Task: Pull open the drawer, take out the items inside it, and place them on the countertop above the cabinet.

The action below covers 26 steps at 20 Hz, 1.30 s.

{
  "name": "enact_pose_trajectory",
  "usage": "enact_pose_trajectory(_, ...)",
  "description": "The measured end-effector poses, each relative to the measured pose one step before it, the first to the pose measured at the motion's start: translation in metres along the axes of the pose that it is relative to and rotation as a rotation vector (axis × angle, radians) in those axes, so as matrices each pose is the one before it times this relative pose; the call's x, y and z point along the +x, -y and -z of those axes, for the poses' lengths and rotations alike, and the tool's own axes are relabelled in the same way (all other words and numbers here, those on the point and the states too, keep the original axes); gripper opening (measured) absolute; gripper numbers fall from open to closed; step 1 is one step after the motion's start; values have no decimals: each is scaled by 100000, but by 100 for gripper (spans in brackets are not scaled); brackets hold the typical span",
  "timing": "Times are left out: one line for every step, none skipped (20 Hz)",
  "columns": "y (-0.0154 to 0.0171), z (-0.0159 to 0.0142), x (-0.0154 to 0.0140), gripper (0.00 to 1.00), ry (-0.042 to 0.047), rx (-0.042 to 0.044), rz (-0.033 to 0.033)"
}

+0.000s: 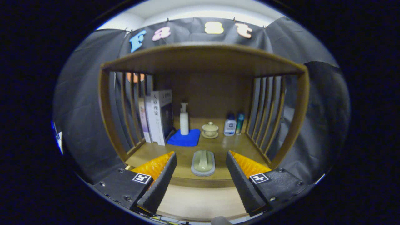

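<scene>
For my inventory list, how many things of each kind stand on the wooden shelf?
Books: 3
Bottles (pump, white, teal): 3
Lidded cup: 1
Blue cloth: 1
Oval dish, between the open gripper fingers: 1
Total: 9

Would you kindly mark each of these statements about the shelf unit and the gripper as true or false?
1. The gripper has its jaws spread apart, with nothing between them. True.
2. The pump bottle stands on the blue cloth. True.
3. The lidded cup on its saucer sits left of the books. False: it sits right of the pump bottle, well away from the books.
4. The green soap dish is gripped by both jaws. False: it lies on the wooden counter just ahead of the open jaws.
5. Two small bottles stand by the right slats. True.
</scene>
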<state>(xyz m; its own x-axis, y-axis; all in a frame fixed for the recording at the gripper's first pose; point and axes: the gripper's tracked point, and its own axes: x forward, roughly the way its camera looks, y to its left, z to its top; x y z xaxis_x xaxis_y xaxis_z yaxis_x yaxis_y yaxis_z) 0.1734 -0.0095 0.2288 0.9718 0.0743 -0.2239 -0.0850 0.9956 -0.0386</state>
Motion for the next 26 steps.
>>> enact_pose_trajectory(-312, 532, -1631, 84, 3499, 298, -575)
enact_pose_trajectory(85, 310, -1724, 92, 3918, 803, 16)
enact_pose_trajectory(-116, 801, -1533, 100, 2256, -163, 4)
enact_pose_trajectory(-336, 801, -1511, 100, 2606, -258, -406)
enact_pose_trajectory(-453, 722, -1104, 100, 2695, -1081, -399)
enact_pose_trajectory(-308, 779, -1143, 100, 2158, -1217, 412)
enact_pose_trajectory(-196, 953, -1085, 100, 1628, -352, 252)
enact_pose_trajectory(-292, 967, -793, 100, 1721, 197, -227)
enact_pose_trajectory(57, 1236, -981, 100, 334, 795, 754)
enact_pose_trajectory(388, 1560, -619, 100, -45, 710, 1882)
enact_pose_trajectory(258, 1651, -662, 100, -445, 829, 982)
enact_pose_trajectory(334, 1859, -165, 100, -1589, 571, 635)
enact_pose_trajectory(322, 2024, -245, 100, -2040, 30, 1012)
enact_pose_trajectory(325, 1987, -395, 100, -2463, 422, 619)
enact_pose_trajectory(54, 1594, -26, 100, -1298, 432, -55)
enact_pose_trajectory(-7, 1559, 145, 100, -1863, 136, 83)
enact_pose_trajectory(-115, 1464, 188, 100, -2392, 296, -40)
enact_pose_trajectory(-113, 1207, 275, 100, -1646, 418, 537)
enact_pose_trajectory(-150, 1152, 423, 100, -1550, 720, 645)
enact_pose_trajectory(-517, 788, 536, 100, -2016, -408, -1095)
enact_pose_trajectory(-349, 456, 726, 100, -590, -432, -683)
enact_pose_trajectory(-58, 164, 488, 100, -273, -688, 80)
enact_pose_trajectory(120, -11, 507, 100, 21, -543, 735)
enact_pose_trajectory(-5, 59, 587, 100, 91, -184, 707)
enact_pose_trajectory(123, 100, 319, 100, -671, 63, 1169)
enact_pose_trajectory(107, 161, 444, 100, -197, 472, 664)
